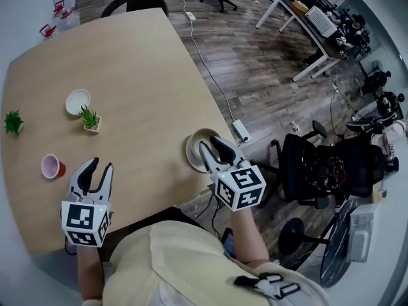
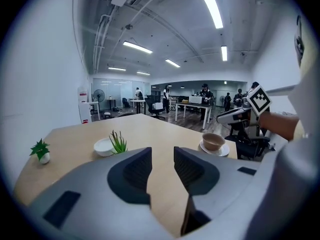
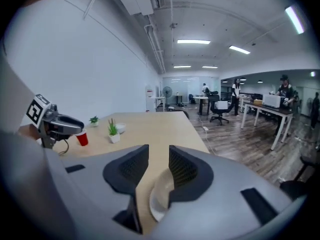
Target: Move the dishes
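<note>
A tan bowl (image 1: 196, 144) on a white saucer (image 1: 190, 157) stands at the table's right edge; the left gripper view shows the bowl (image 2: 213, 140) resting on the saucer (image 2: 223, 150). My right gripper (image 1: 209, 143) hovers over them, open, and only table shows between its pads. In the right gripper view (image 3: 159, 156) the saucer's white rim (image 3: 158, 198) lies just below the jaws. A small white bowl (image 1: 78, 101) sits at the table's far left. My left gripper (image 1: 102, 166) is open and empty near the front left edge, by a red cup (image 1: 51, 166).
Two small potted plants stand on the table, one (image 1: 91, 120) beside the white bowl and one (image 1: 13, 122) at the left edge. A black office chair (image 1: 319, 171) and cables are on the wood floor to the right. Desks and people fill the far room.
</note>
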The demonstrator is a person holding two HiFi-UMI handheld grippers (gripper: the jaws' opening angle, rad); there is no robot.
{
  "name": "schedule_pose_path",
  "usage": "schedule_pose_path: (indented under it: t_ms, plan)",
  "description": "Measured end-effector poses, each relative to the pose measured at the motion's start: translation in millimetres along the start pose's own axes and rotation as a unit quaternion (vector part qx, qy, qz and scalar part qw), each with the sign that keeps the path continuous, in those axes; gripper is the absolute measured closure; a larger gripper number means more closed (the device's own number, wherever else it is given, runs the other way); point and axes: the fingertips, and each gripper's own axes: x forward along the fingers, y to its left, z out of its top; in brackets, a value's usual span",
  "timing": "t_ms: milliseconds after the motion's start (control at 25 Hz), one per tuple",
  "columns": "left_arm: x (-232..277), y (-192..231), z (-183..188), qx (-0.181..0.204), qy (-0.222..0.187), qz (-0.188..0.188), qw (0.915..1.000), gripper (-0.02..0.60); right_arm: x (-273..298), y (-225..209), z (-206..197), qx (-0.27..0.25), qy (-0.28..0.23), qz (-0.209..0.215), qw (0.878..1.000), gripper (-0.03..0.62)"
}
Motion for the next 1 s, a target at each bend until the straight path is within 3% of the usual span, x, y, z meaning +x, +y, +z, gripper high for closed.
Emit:
schedule_pose_path:
  t_ms: [160,360,680,1000]
  plan:
    - [7.0,-6.7,-6.5,0.003,0.003,-0.010,0.9999,0.442,-1.3,-44.6,-23.7,0.012,0.023,-0.078,0.997,0.457]
    - [13.6,-13.0,-13.8,0.015,0.014,-0.021,0.9996,0.443,3.2,-70.9,-52.7,0.044,0.046,-0.121,0.991,0.457]
    - [19.5,-21.0,-22.2,0.030,0.032,-0.030,0.9986,0.443,9.0,-94.8,-85.9,0.086,0.086,-0.166,0.979,0.456]
    - [21.1,-20.7,-29.8,0.022,0.042,-0.029,0.9984,0.443,15.4,-97.2,-102.6,0.146,0.101,-0.166,0.970,0.456]
